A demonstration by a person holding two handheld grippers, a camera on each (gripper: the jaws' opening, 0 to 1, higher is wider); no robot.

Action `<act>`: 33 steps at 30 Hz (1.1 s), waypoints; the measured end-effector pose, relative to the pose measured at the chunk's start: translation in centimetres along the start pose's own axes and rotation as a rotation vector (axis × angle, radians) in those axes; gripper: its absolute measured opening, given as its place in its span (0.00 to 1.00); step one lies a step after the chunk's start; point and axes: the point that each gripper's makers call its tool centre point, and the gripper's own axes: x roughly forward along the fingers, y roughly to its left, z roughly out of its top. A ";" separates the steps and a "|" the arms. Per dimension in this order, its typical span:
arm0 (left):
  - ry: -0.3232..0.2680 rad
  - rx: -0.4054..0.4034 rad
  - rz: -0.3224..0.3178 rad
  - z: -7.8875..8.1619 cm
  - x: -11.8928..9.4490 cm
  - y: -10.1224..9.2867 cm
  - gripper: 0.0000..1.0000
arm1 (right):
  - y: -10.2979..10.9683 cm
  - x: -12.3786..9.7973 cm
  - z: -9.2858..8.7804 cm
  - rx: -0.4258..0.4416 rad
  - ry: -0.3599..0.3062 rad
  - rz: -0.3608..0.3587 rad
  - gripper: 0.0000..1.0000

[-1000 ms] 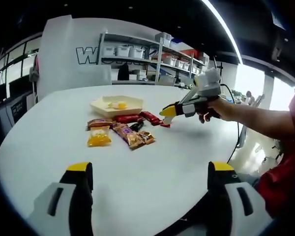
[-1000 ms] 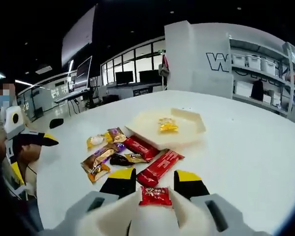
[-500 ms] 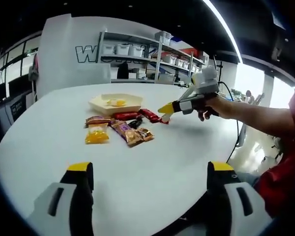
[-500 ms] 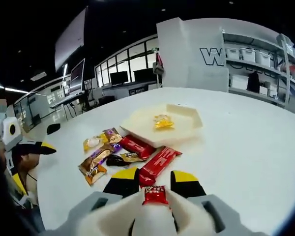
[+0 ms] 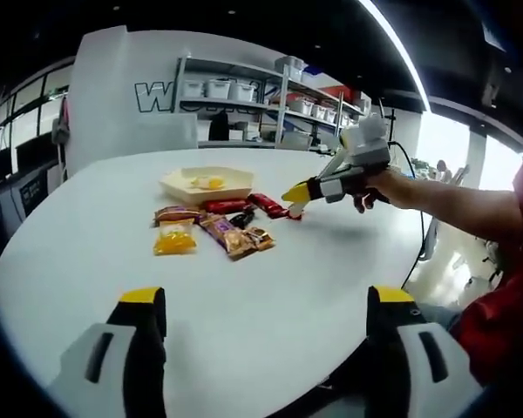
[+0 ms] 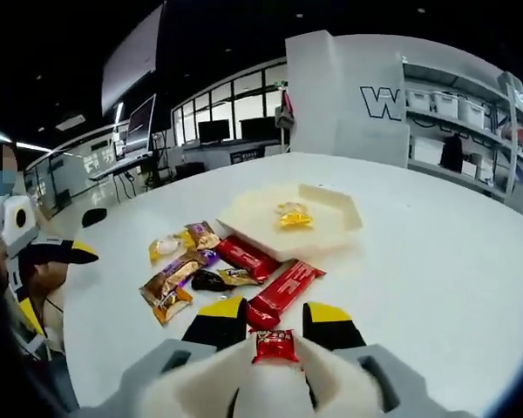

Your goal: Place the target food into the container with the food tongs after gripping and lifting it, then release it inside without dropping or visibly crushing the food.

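My right gripper [image 6: 275, 324] is shut on a small red snack packet [image 6: 275, 346], held a little above the white table. Ahead of it lies a long red bar [image 6: 283, 292], and beyond that a cream hexagonal tray [image 6: 248, 219] holding one yellow snack [image 6: 292, 218]. In the left gripper view the right gripper [image 5: 296, 193] hangs beside the snack pile, with the red packet [image 5: 294, 213] under its tips and the tray [image 5: 205, 193] further back. My left gripper [image 5: 268, 300] stands wide open over bare table, holding nothing.
Several wrapped snacks lie in front of the tray: a second red bar [image 6: 244, 257], a purple packet [image 6: 205, 237], brown packets [image 6: 170, 283] and a yellow packet [image 5: 174, 239]. The left gripper [image 6: 57, 251] shows at the left edge. Shelving stands behind the round table [image 5: 270, 287].
The right gripper has risen slightly with the red packet still in its jaws. The left gripper has stayed open and still.
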 end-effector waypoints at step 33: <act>-0.015 -0.017 0.022 -0.4 -1.2 0.8 0.92 | 0.2 -0.5 8.3 -0.080 -0.100 0.009 0.21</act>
